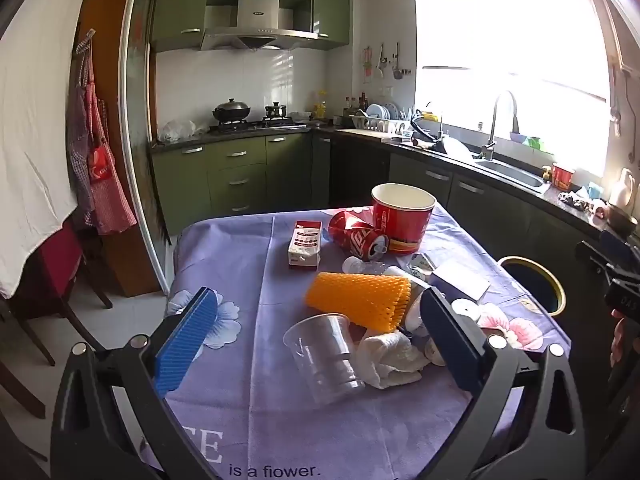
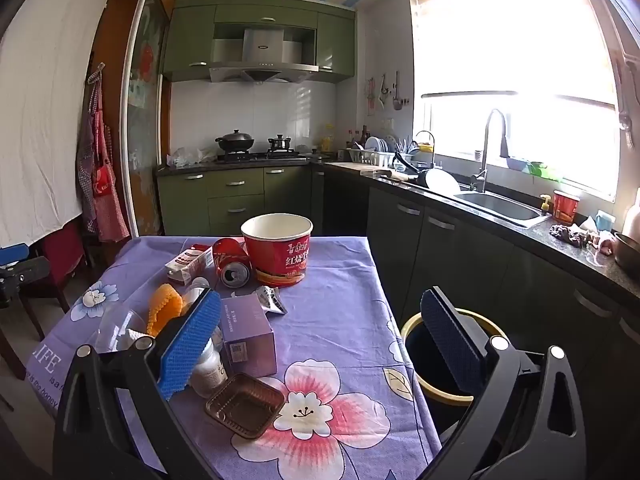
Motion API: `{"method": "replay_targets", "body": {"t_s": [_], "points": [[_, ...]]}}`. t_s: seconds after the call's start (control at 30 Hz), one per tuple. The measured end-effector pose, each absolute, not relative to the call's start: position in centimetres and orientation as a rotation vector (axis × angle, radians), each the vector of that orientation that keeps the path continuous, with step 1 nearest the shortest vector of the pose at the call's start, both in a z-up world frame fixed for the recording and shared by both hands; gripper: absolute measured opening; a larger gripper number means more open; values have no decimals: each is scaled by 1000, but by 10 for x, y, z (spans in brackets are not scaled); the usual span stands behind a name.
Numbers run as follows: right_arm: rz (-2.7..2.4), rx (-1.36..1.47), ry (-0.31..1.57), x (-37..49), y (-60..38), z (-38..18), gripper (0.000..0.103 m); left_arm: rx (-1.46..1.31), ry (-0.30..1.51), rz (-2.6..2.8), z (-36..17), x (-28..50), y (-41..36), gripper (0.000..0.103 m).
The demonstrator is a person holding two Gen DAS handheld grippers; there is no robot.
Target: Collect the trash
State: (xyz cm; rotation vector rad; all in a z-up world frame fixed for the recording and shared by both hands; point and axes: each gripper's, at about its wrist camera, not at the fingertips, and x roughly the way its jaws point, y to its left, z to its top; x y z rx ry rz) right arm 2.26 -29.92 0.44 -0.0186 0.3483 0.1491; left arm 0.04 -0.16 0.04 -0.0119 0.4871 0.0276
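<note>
Trash lies on a purple flowered tablecloth [image 1: 256, 420]: a clear plastic cup [image 1: 324, 354], a crumpled white tissue [image 1: 390, 360], an orange foam net [image 1: 360, 298], a red can [image 1: 358, 236] on its side, a red paper bucket [image 1: 402, 216], a small carton [image 1: 305, 244] and a purple box [image 2: 248, 334]. A brown plastic tray [image 2: 245, 404] and a white bottle [image 2: 208, 372] lie near my right gripper. My left gripper [image 1: 316, 336] is open above the cup and tissue. My right gripper [image 2: 320, 344] is open and empty over the table's right part.
A dark bin with a yellow rim [image 2: 436, 390] stands on the floor right of the table; it also shows in the left wrist view [image 1: 538, 284]. Green cabinets and the sink counter [image 2: 496, 204] run behind and to the right. A chair [image 1: 52, 280] stands at left.
</note>
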Motion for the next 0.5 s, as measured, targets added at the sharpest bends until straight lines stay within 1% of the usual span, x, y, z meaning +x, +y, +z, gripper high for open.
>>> {"method": "replay_targets", "body": {"t_s": [0.5], "points": [[152,-11,350,24,-302,3,99,12,464,35,7,-3,-3,97]]}}
